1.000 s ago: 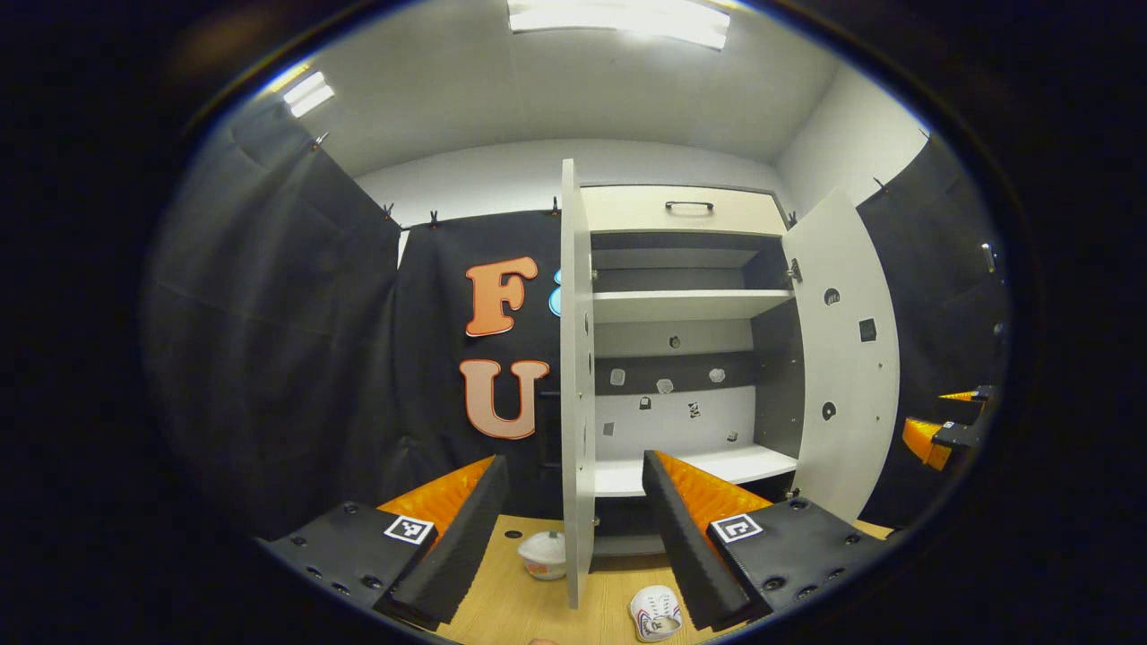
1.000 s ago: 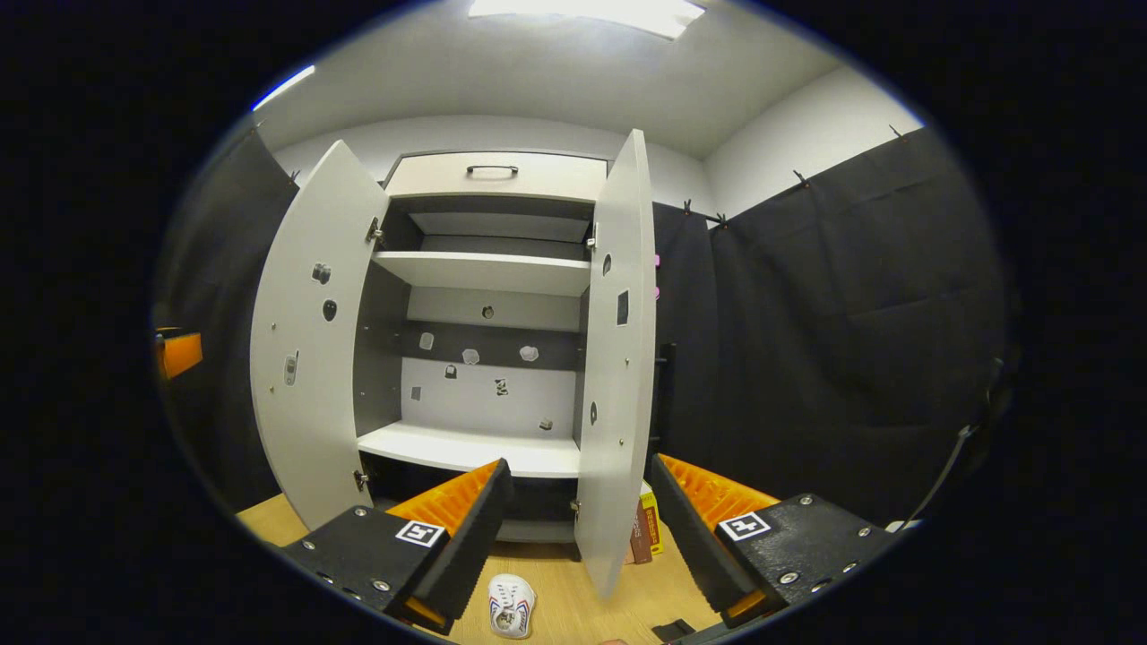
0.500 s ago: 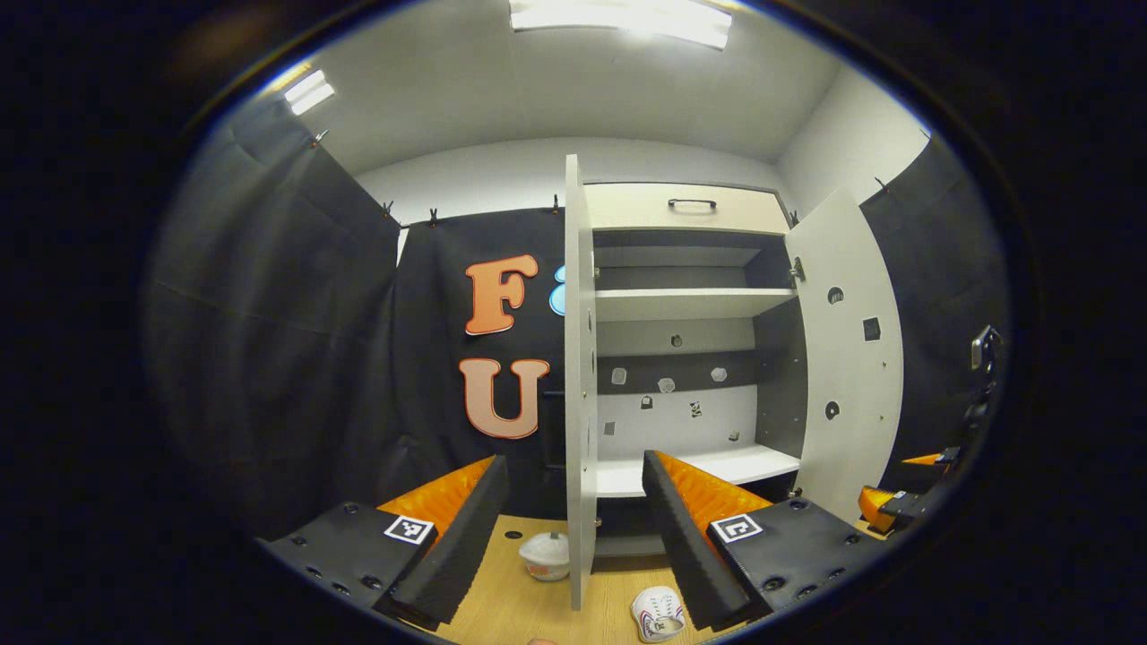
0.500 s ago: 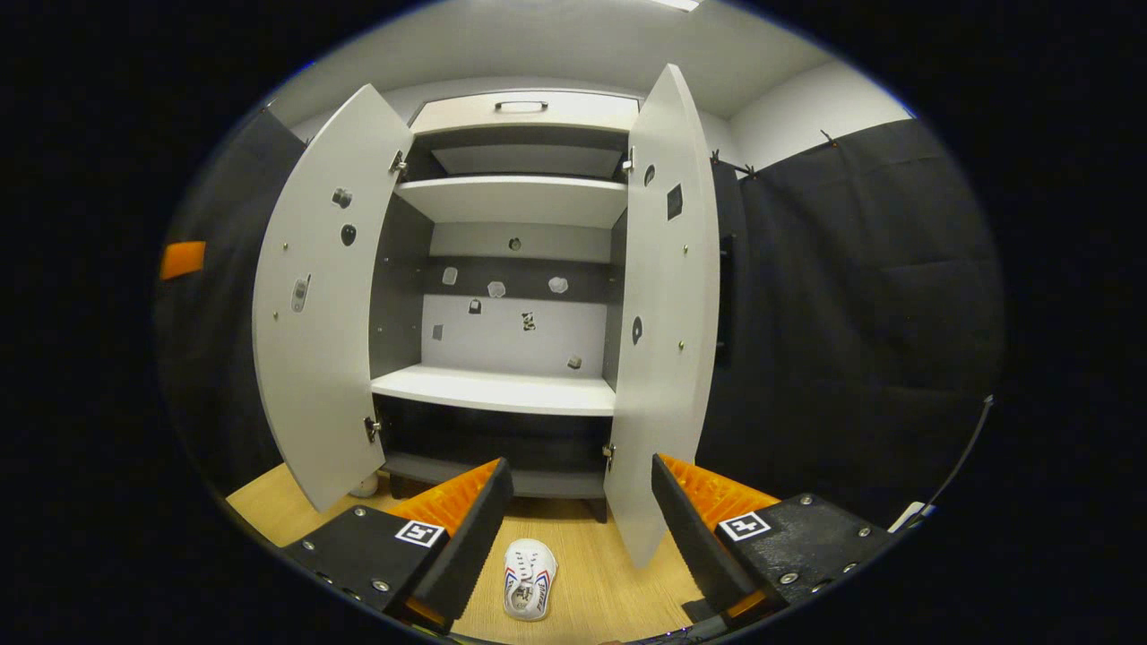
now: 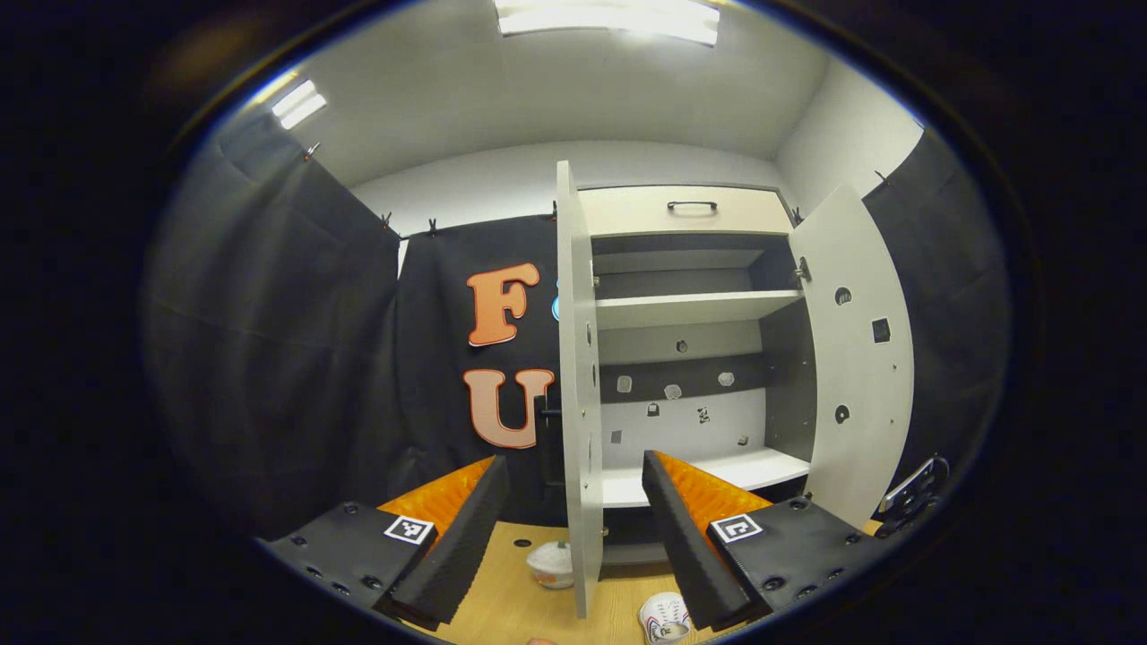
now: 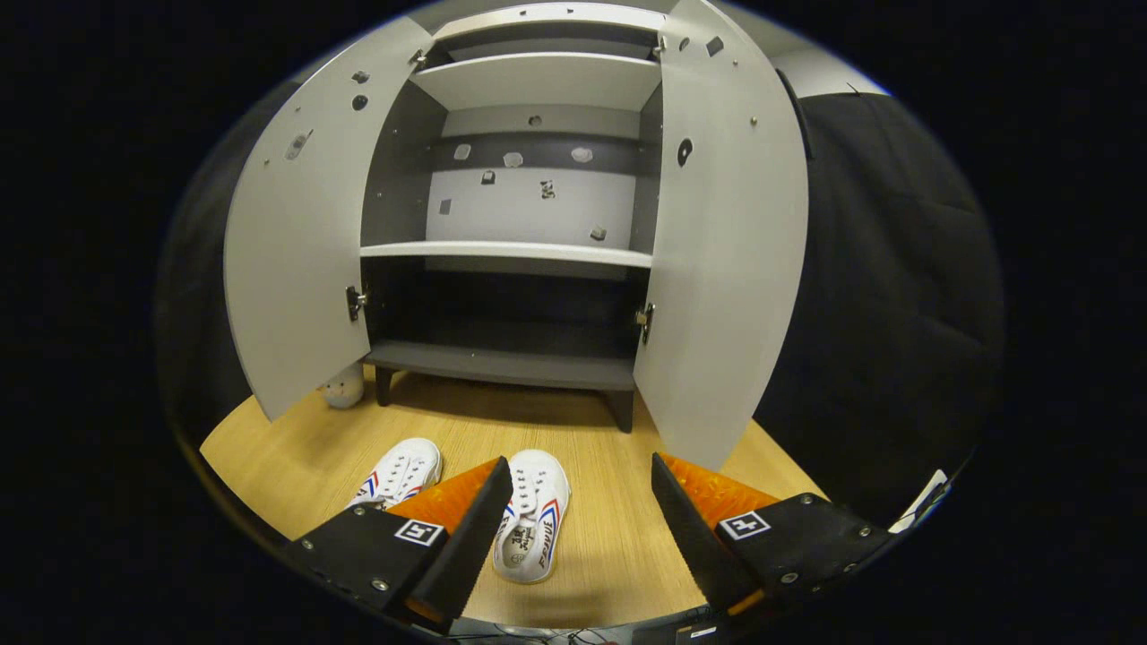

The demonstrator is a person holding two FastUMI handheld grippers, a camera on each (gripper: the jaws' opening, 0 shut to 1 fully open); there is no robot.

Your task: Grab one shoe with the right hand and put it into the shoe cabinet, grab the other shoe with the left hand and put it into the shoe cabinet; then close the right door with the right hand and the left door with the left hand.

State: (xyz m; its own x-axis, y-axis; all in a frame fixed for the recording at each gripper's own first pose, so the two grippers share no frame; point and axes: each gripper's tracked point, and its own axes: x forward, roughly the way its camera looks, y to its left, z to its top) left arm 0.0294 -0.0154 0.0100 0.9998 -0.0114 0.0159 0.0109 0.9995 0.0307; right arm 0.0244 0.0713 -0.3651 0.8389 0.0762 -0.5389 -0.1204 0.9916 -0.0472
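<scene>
Wooden floor [image 6: 609,537] low in frame; right gripper [image 6: 581,524] wide open above the nearer shoe [image 6: 536,515]; probably best straddling its midsection squarely. Left gripper [image 5: 573,528] open too.

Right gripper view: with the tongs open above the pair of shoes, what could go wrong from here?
1. The two shoes lie close side by side; the right tongs, open above the right shoe, might nudge the left shoe.
2. The right door stands open beside the path to the cabinet's bottom shelf; a carried shoe could clip its edge.
</scene>
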